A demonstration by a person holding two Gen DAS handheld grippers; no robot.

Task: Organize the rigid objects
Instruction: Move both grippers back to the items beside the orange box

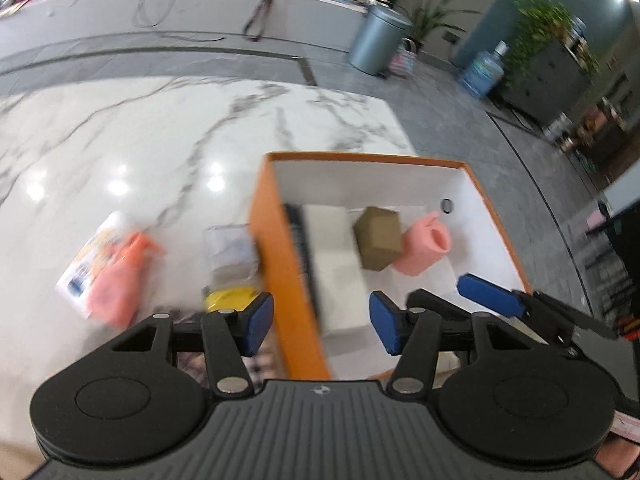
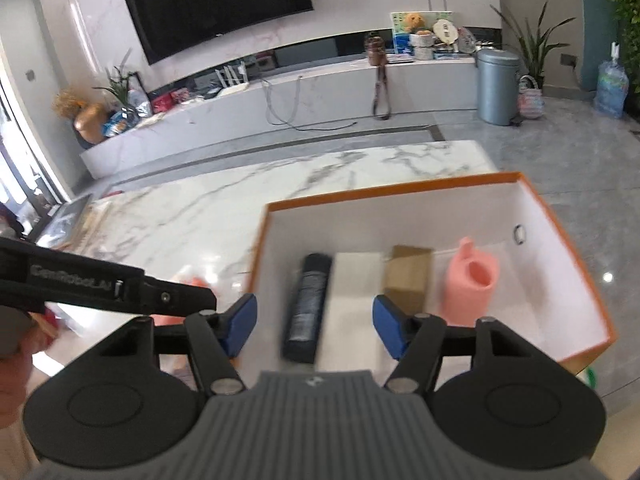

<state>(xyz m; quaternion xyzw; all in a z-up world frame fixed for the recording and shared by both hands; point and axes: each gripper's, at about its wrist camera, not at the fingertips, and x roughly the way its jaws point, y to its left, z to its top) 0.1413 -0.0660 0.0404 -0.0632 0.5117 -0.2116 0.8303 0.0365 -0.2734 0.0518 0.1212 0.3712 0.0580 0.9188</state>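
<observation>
Blue-padded fingers of both grippers stand spread with nothing between them. Left gripper [image 1: 322, 324] tilts down over the near left wall of the orange box [image 1: 276, 264], one finger outside it, one inside. Right gripper [image 2: 316, 328] hangs above the box's near end, pointing down into it. Inside, side by side on the white floor, lie a black cylinder [image 2: 307, 308], a white box [image 2: 350, 300], a brown carton [image 2: 408, 274] and a pink mug-like container [image 2: 470, 280]. Only the left view shows things left out on the marble table [image 1: 120, 140]: a blurred orange spray bottle [image 1: 118, 276], a clear packet [image 1: 232, 252], something yellow [image 1: 228, 298]. Only the right view shows the television [image 2: 218, 4].
</observation>
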